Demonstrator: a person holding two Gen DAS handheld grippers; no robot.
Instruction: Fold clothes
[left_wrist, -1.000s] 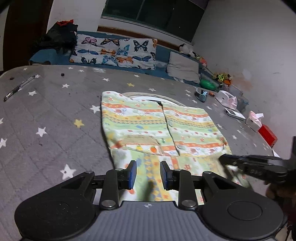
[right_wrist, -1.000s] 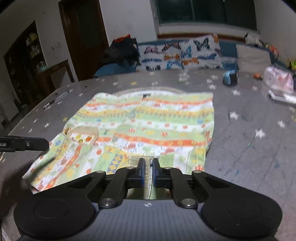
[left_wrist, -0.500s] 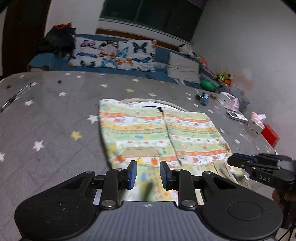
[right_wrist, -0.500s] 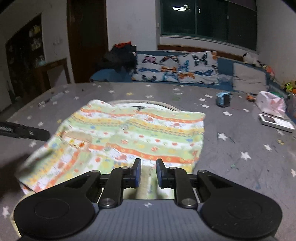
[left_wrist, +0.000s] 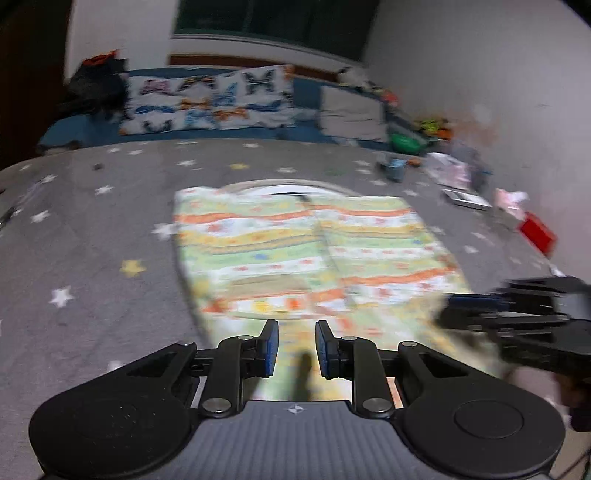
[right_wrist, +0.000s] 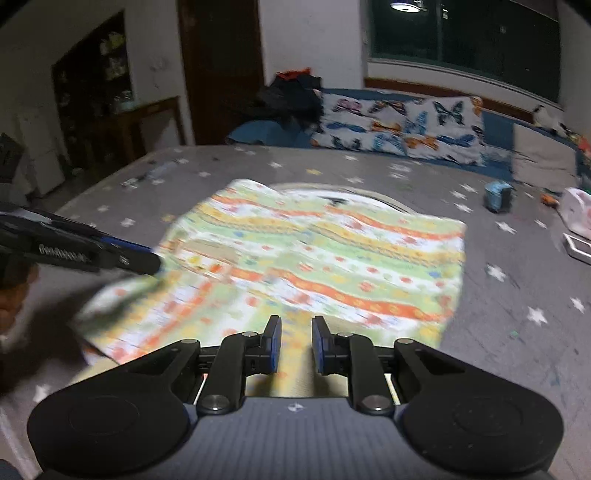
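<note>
White lettering runs along the side of the left hand-held gripper (right_wrist: 153, 263) where it reaches in from the left edge of the right wrist view, but motion blur leaves it unreadable; no other writing can be made out in either view. Both views are smeared, so the print on the garment (left_wrist: 306, 254) shows only as wavy orange, yellow, green and white bands with small coloured dots, and the items along the far right of the bed (left_wrist: 92, 240), among them a red box (left_wrist: 537, 234) and a flat white device (left_wrist: 467, 199), are too soft to identify. The garment lies spread flat on the grey, star-patterned bed, its neckline at the far side and its near hem running under both hand-held grippers, where the gripper bodies hide it. In its own view the left hand-held gripper (left_wrist: 295, 349) has its blue pads apart with only the near hem showing in the gap; its jaws have just been closing a little, and nothing is pinched between them. The right hand-held gripper (right_wrist: 295, 341) likewise stands slightly parted over the near hem after just opening, gripping nothing. In the left wrist view the right hand-held gripper (left_wrist: 448, 312) comes in from the right edge, its tip over the garment's near right corner, with the hand behind it cut off by the frame.
</note>
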